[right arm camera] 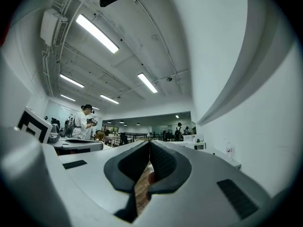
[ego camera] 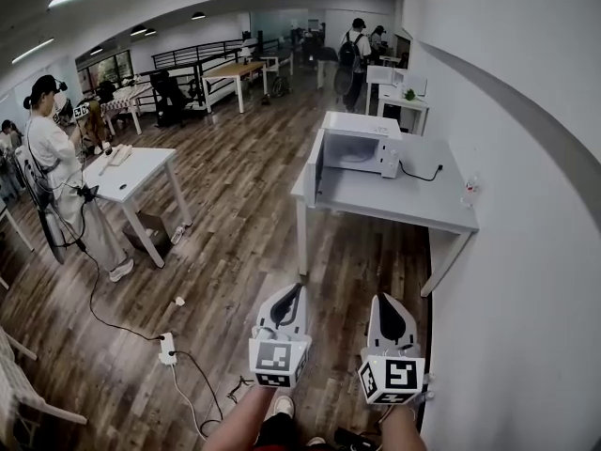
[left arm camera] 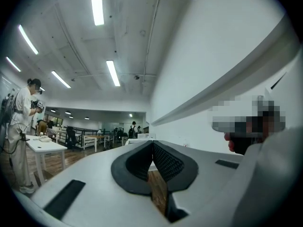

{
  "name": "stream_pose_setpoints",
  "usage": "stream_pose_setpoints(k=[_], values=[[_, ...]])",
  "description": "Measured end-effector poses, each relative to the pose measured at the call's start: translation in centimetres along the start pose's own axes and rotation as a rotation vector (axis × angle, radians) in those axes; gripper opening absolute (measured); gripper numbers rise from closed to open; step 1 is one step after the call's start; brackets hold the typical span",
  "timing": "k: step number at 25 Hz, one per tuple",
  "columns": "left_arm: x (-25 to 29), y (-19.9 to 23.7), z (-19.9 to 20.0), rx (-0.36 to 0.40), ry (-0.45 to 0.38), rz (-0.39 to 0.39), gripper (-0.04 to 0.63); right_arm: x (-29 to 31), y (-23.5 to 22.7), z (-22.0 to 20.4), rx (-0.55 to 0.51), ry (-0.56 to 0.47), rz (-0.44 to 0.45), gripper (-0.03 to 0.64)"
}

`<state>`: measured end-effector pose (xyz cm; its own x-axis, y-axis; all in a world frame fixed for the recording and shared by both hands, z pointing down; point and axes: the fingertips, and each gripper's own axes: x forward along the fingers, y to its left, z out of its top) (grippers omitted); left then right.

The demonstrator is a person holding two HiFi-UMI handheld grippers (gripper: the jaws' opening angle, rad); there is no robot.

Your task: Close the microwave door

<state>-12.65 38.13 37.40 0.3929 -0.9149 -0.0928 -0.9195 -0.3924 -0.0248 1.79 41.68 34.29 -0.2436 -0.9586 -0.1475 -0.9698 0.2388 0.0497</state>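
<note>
Head view, microwave (ego camera: 364, 147): we see it on the grey table (ego camera: 394, 205) by the right wall, well ahead of both tools.
Head view, microwave door (ego camera: 317, 165): swung open on the left side, hanging out past the table's left edge.
Head view, left gripper (ego camera: 295, 294): low in frame over the wood floor (ego camera: 235, 224), tips pointing toward the table, touching nothing.
Head view, right gripper (ego camera: 386, 304): just beside the left one, same heading, also touching nothing.
Head view, bottle (ego camera: 470, 188): on the table's right end, against the wall.
Head view, person (ego camera: 61, 172): stands at a white table (ego camera: 131, 172) on the far left, well apart from us.
Left gripper view, left gripper (left arm camera: 152, 144): we read the black pads (left arm camera: 165, 161) as pressed together at the tips, with nothing between them, only floor showing below.
Left gripper view, microwave: too small to pick out.
Right gripper view, right gripper (right arm camera: 149, 144): pads (right arm camera: 163, 162) meet at the tips, closed and empty, floor visible through the gap lower down.
Right gripper view, table (right arm camera: 227, 161): its edge and the bottle (right arm camera: 229, 150) show far off on the right.
</note>
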Motion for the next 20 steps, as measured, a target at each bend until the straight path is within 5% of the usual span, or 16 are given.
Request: stream_pose_setpoints(k=[20], values=[[11.9,12.1,-0.6,-0.019,-0.025,-0.054,0.028,16.8,2.7,-1.3,-0.043,0.015,-0.026,0.028]])
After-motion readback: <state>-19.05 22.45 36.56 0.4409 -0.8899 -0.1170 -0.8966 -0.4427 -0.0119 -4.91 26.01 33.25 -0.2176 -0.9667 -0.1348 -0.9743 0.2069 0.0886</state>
